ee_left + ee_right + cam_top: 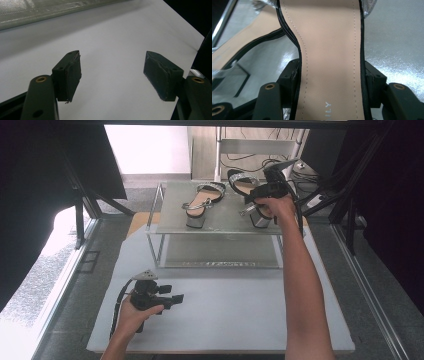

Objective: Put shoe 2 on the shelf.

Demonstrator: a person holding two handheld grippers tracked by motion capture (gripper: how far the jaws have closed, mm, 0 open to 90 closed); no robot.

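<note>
Two sandals on the top shelf of a low metal rack: right sandal at the shelf's right side, gripped across its tan insole by the right gripper, pads pressed to both black edges of the sole. Left sandal just beside it, toward the middle of the shelf, standing on its block heel, untouched. Lower shelf bare of shoes. Nearer the person, left gripper low over the grey table, jaws spread wide, nothing between the pads.
</note>
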